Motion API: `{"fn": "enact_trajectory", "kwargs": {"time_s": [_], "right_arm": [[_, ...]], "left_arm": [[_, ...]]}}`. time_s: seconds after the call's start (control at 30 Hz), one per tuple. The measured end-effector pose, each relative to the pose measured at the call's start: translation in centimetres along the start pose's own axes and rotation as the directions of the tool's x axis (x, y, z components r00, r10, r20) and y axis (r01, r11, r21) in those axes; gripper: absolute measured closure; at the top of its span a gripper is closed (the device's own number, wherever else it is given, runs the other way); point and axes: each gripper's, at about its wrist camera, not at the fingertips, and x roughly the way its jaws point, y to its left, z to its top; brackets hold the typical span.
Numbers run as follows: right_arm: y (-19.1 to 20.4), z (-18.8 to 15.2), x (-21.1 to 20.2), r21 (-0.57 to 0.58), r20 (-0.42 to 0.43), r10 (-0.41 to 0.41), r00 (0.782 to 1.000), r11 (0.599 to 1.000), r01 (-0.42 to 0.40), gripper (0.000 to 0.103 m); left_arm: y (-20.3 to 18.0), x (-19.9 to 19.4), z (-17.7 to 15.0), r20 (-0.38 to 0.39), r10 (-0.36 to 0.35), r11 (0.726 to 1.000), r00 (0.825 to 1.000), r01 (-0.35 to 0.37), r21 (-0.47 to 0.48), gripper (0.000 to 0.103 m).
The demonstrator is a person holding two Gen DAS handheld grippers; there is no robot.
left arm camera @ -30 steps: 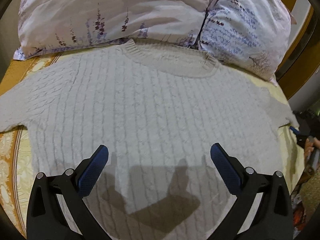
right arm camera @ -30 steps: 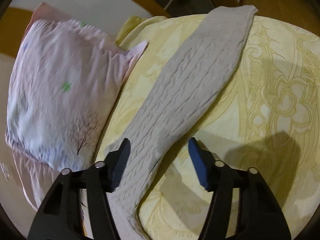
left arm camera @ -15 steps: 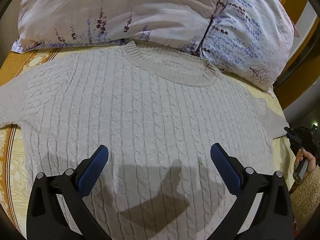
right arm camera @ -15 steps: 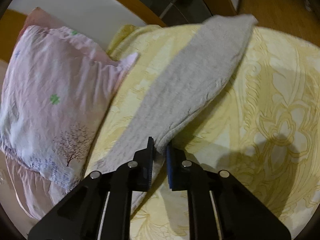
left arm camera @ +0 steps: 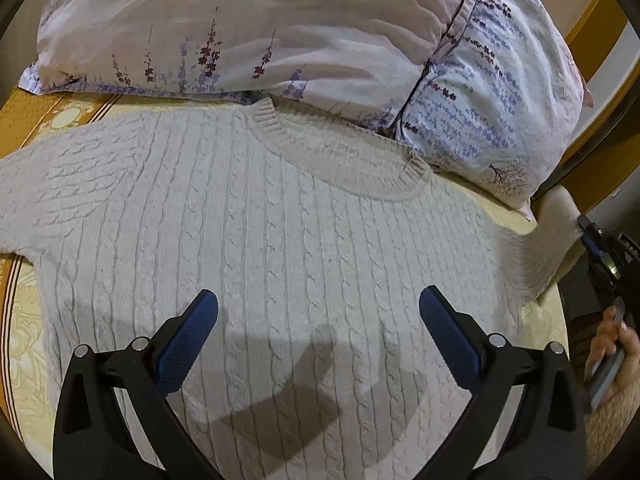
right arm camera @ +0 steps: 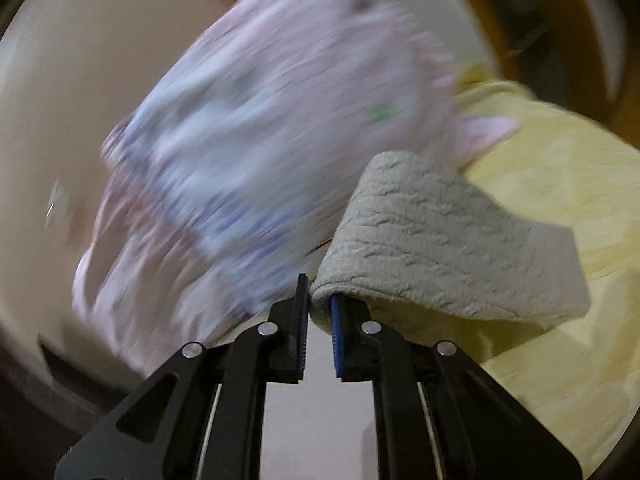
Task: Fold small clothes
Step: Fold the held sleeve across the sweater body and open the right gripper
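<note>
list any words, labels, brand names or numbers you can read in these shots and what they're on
None can be read.
Sweater: plain cable knit, no tag or label showing.
Pillows: only printed flower sprigs and a small tree, no lettering.
Bedspread: ornamental pattern only.
Left tool and right tool: no markings visible.
The right wrist view is motion-blurred, so small print there would be lost.

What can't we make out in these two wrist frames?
- Sweater hem: left wrist view, cut off by the bottom edge and the left gripper.
- Left sleeve end: cut off at the left edge.
- Pillow print: right wrist view, motion-blurred.
- Sleeve cuff: folded under, behind the right gripper.
</note>
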Motion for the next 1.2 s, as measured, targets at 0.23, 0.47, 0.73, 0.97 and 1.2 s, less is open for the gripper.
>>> {"fn": "enact_trajectory", "kwargs": {"time_s": [0.23, 0.47, 0.73, 0.97, 1.2], "right_arm": [[5.3, -9.0, 7.4, -0.089, -0.287, 0.013, 0.958, 0.995, -0.04, 0.092], [3.6, -10.5, 8.1, 0.028, -0.343, 0.007, 0.939, 1.0, 0.002, 0.063], [-2.9, -6.1, 5.1, 0.209, -0.203, -0.09, 0.975, 0.969, 0.133, 0.061], [-5.6, -4.6, 5.1, 0.292, -0.141, -0.155, 0.978, 0.937, 0.191, 0.093], [5.2, -4.8, 5.0, -0.029, -0.074, -0.041, 0.996, 0.999, 0.039, 0.095]], "left_arm": [[0.5, -0.3, 0.2, 0.002, -0.032, 0.999, 0.999, 0.032, -0.027, 0.002], [1.2, -0.8, -0.2, -0.012, -0.06, 0.998, 0.998, 0.059, -0.033, 0.009], [2.1, -0.8, 0.0, -0.027, -0.116, 0.991, 0.993, 0.114, -0.072, 0.013], [3.0, -1.1, 0.3, -0.028, -0.169, 0.981, 0.985, 0.165, -0.105, 0.017], [5.8, -2.6, 0.8, 0.034, -0.215, 0.956, 0.976, 0.218, -0.198, 0.017]]}}
